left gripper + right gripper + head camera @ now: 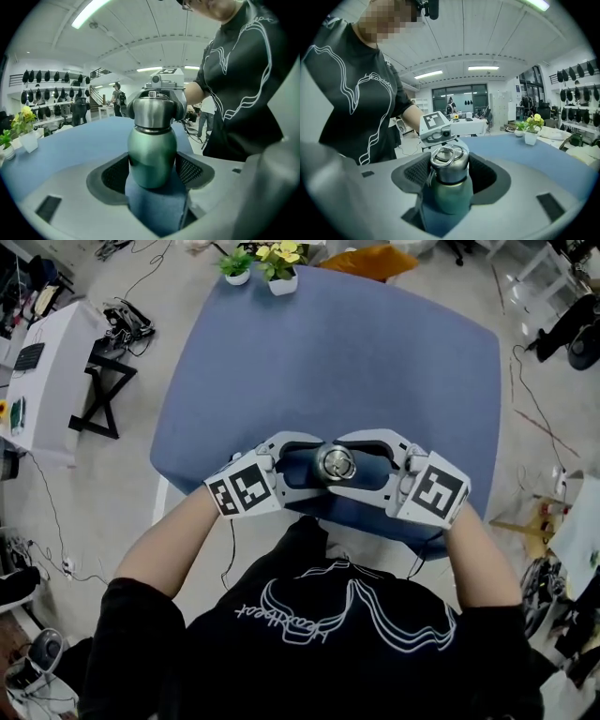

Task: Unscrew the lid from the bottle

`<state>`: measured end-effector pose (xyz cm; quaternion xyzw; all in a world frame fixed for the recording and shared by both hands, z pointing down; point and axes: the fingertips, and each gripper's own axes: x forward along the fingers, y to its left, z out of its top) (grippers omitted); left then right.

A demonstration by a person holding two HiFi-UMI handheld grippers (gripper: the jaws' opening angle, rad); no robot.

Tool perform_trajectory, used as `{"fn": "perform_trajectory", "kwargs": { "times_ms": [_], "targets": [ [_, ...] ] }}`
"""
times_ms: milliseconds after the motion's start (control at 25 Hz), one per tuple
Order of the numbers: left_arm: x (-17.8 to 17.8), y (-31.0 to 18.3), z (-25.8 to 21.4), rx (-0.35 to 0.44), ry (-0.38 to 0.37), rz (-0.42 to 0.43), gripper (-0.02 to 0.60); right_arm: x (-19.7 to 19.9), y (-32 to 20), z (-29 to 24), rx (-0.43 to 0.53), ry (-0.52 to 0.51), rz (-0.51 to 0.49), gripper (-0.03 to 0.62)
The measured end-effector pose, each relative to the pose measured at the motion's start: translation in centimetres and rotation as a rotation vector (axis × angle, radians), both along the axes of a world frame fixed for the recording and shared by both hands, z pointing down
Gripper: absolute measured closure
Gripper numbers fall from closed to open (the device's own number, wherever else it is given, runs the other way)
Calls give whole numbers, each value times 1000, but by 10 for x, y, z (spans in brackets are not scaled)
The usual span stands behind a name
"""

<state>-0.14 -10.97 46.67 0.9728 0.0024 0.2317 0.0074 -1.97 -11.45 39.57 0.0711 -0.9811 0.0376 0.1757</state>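
The right gripper [451,174] is seen closed on the steel lid [449,169] of a green bottle [449,199]. The lid is flanked by the dark meshed pads [416,173], and contact is noted on both sides. A ring [444,153] is seen lying on the lid's top. The bottle is held upright over the blue table [543,157]. Just behind it the left gripper [436,127] is seen, marker cube toward the camera, its jaws hidden by the bottle. A person [351,93] in a black shirt with white line print is recorded at left. A yellow-flowered potted plant [533,127] is seen far back on the table, at right.
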Motion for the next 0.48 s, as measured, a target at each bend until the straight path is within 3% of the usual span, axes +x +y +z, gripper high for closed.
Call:
{"fn": "perform_trajectory", "kwargs": {
  "times_ms": [240,480],
  "targets": [
    [-1,-1,1,-14,-4,86,268,0,0,2,-15,18,-26,333],
    [0,-1,0,-28,29,50,272,1,-1,1,-23,4,12,332]
  ]
}}
